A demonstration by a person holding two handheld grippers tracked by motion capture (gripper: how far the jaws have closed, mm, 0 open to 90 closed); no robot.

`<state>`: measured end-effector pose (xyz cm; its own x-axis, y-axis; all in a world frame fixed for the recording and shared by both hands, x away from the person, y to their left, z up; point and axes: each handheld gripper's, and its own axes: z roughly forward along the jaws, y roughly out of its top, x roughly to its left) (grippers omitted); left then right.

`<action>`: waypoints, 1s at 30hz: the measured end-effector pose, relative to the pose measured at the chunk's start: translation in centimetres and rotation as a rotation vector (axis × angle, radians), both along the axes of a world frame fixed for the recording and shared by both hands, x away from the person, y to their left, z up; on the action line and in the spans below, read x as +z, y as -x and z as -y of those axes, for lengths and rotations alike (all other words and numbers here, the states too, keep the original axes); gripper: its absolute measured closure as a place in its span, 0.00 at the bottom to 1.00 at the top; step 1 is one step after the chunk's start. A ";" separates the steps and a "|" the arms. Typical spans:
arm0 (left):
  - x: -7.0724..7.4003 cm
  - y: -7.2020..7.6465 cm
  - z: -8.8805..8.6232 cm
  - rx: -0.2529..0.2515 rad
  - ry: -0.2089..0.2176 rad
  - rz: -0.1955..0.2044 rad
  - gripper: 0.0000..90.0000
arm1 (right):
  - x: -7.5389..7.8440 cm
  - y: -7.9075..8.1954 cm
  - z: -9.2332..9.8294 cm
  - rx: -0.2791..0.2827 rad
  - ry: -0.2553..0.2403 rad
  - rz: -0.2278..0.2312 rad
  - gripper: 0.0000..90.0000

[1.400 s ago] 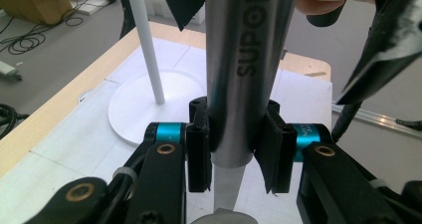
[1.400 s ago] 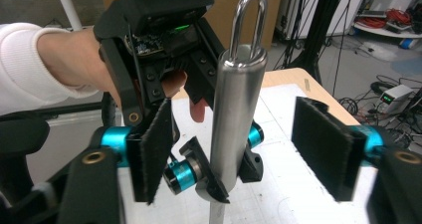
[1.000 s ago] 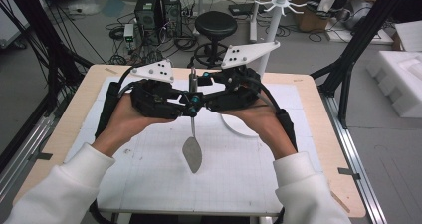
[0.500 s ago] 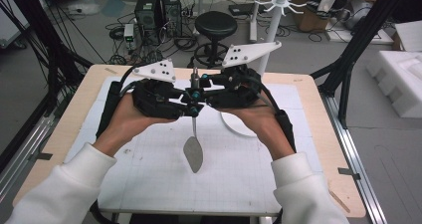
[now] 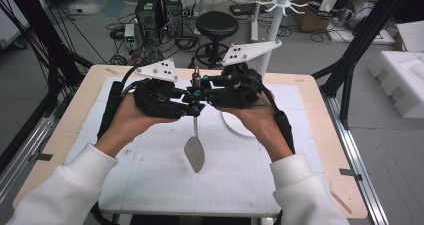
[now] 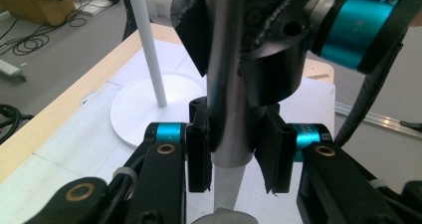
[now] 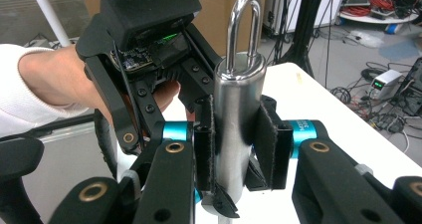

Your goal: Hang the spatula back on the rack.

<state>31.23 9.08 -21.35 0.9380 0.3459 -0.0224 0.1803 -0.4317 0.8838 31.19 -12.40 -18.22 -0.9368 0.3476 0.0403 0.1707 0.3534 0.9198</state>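
Observation:
A steel spatula hangs upright between my hands, its blade (image 5: pixel 194 154) just above the white mat. My left gripper (image 5: pixel 190 105) is shut on the lower part of the round handle (image 6: pixel 226 84), the pads (image 6: pixel 199 152) pressing on both sides. My right gripper (image 5: pixel 200 87) comes in from the opposite side and grips the handle's upper end (image 7: pixel 238 104), just under the hanging loop (image 7: pixel 244 25). Its jaws have just been closing, with the handle between them, and its pads (image 7: pixel 204 144) now press on the metal. The right gripper view also looks onto the left gripper's body (image 7: pixel 144 45).
A white stand with a round base (image 5: pixel 240 127) and a thin pole (image 5: pixel 270 55) is on the mat right behind the right hand. The white gridded mat (image 5: pixel 150 185) covers a wooden table (image 5: pixel 85 92). A stool and cables are on the floor beyond.

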 end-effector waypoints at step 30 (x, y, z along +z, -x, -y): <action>0.0 -0.1 -1.3 0.005 0.038 0.031 0.58 | 0.9 0.4 1.3 -0.033 0.014 0.017 0.82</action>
